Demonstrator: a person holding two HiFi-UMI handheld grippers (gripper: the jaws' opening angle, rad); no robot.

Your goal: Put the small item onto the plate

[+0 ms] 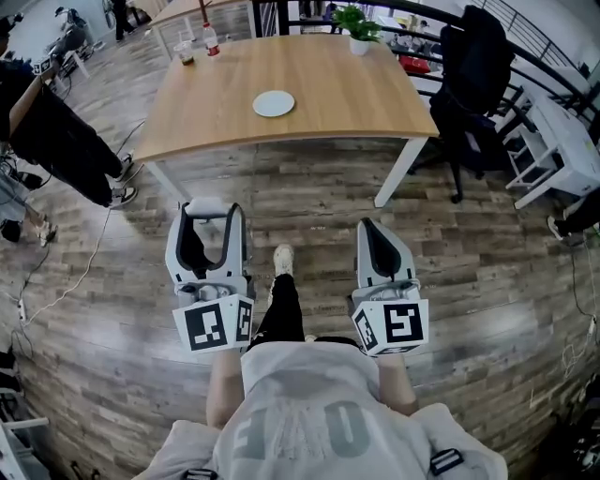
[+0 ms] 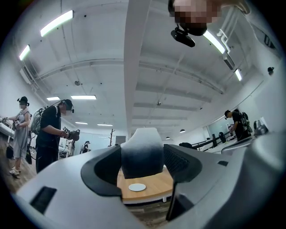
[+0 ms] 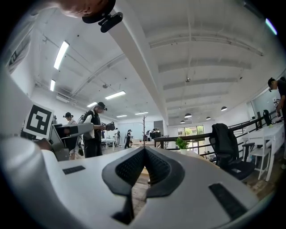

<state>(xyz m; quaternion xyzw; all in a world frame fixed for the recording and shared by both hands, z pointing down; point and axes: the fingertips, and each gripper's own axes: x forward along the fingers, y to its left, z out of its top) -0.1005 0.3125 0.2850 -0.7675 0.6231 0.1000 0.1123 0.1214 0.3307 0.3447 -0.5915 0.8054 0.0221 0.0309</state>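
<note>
A round white plate lies near the middle of a wooden table ahead of me, and it shows small between the left jaws. My left gripper hovers over the floor short of the table, its jaws set apart and shut on a small white-to-grey rounded item that fills the gap between them. My right gripper is level with it on the right, also short of the table, shut with its tips meeting and nothing held.
A bottle and a cup stand at the table's far left corner, a potted plant at its far edge. A black office chair and a white desk are to the right. A person stands at left.
</note>
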